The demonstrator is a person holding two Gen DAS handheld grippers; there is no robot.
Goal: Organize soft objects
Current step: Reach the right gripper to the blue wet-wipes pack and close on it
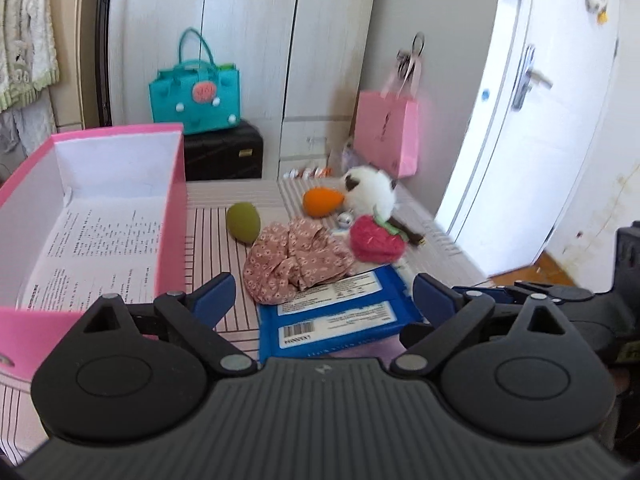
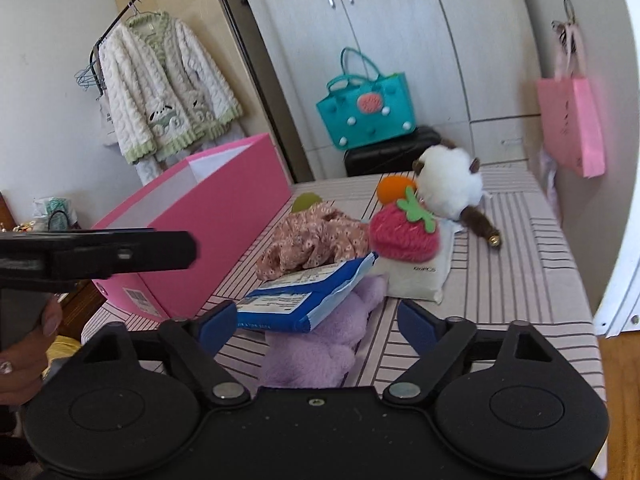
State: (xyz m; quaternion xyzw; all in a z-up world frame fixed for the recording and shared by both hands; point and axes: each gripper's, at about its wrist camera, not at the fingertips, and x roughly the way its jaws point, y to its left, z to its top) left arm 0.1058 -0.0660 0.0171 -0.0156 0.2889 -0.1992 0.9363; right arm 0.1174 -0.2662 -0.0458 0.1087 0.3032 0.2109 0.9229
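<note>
On the striped table lies a heap of soft things: a floral pink cloth (image 1: pixel 296 264) (image 2: pixel 316 240), a red knitted strawberry (image 1: pixel 376 240) (image 2: pixel 404 236), a white plush cat (image 1: pixel 370 190) (image 2: pixel 448 184), an orange plush (image 1: pixel 322 200) (image 2: pixel 392 188), a green plush (image 1: pixel 243 222) (image 2: pixel 306 201), a blue wipes pack (image 1: pixel 340 316) (image 2: pixel 304 300) and a purple plush (image 2: pixel 320 352) under it. My left gripper (image 1: pixel 324 300) hovers open over the pack's near end. My right gripper (image 2: pixel 316 320) is open around the pack's corner and the purple plush, pads apart from both.
An open pink box (image 1: pixel 172 208) (image 2: pixel 216 216) lined with printed paper stands on the table's left. A white packet (image 2: pixel 424 276) lies beneath the strawberry. Behind are a teal bag (image 1: pixel 196 96) on a black case, a hanging pink bag (image 1: pixel 386 136) and a white door (image 1: pixel 520 100).
</note>
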